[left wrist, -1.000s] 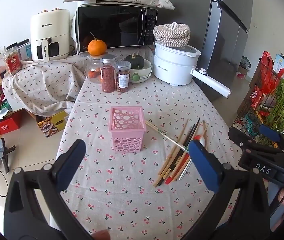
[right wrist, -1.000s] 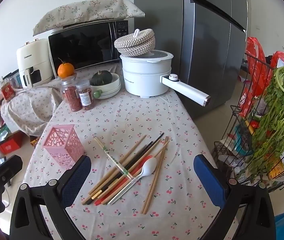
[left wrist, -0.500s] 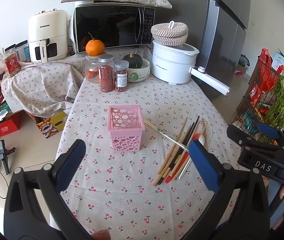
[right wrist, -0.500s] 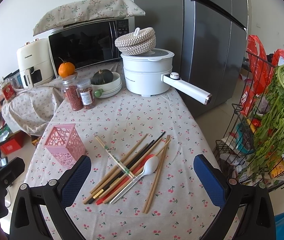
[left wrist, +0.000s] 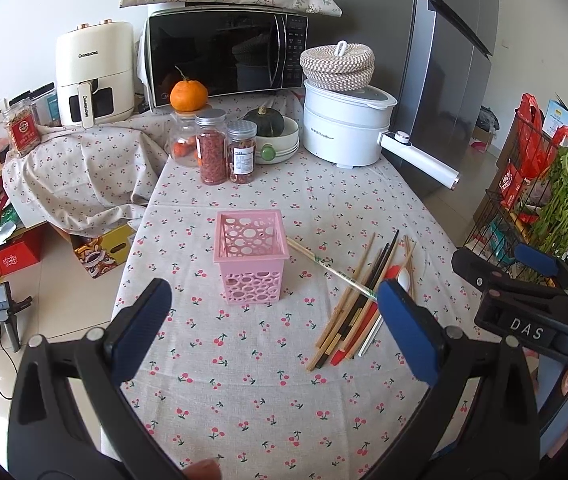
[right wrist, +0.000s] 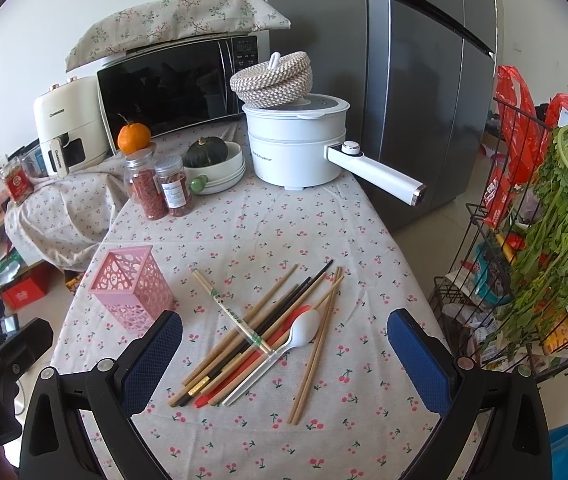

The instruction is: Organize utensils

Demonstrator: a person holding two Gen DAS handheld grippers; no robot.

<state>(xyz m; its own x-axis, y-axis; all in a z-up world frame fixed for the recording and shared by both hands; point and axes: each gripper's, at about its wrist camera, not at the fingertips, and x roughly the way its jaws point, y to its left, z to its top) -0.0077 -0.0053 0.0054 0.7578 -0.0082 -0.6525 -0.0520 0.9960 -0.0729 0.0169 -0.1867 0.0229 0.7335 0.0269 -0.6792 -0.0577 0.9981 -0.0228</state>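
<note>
A pink perforated utensil holder (left wrist: 249, 254) (right wrist: 132, 292) stands upright and empty on the cherry-print tablecloth (left wrist: 244, 380). To its right lies a loose pile of wooden and black chopsticks (left wrist: 358, 292) (right wrist: 268, 328), with a white spoon (right wrist: 302, 332) and a red utensil (right wrist: 244, 372) among them. My left gripper (left wrist: 272, 328) is open and empty, hovering in front of the holder. My right gripper (right wrist: 284, 360) is open and empty, hovering just in front of the pile. The right gripper also shows at the right edge of the left wrist view (left wrist: 524, 280).
At the table's back stand two spice jars (left wrist: 224, 152), an orange on a jar (left wrist: 188, 96), a bowl with a squash (left wrist: 274, 136), a white electric pot with a long handle (right wrist: 300, 148), a microwave (left wrist: 224, 60) and an air fryer (left wrist: 92, 72). A wire rack of greens (right wrist: 544, 240) stands right.
Both grippers have shifted slightly closer over the table; the holder and pile sit a little lower in view. Nothing was grasped or moved.
</note>
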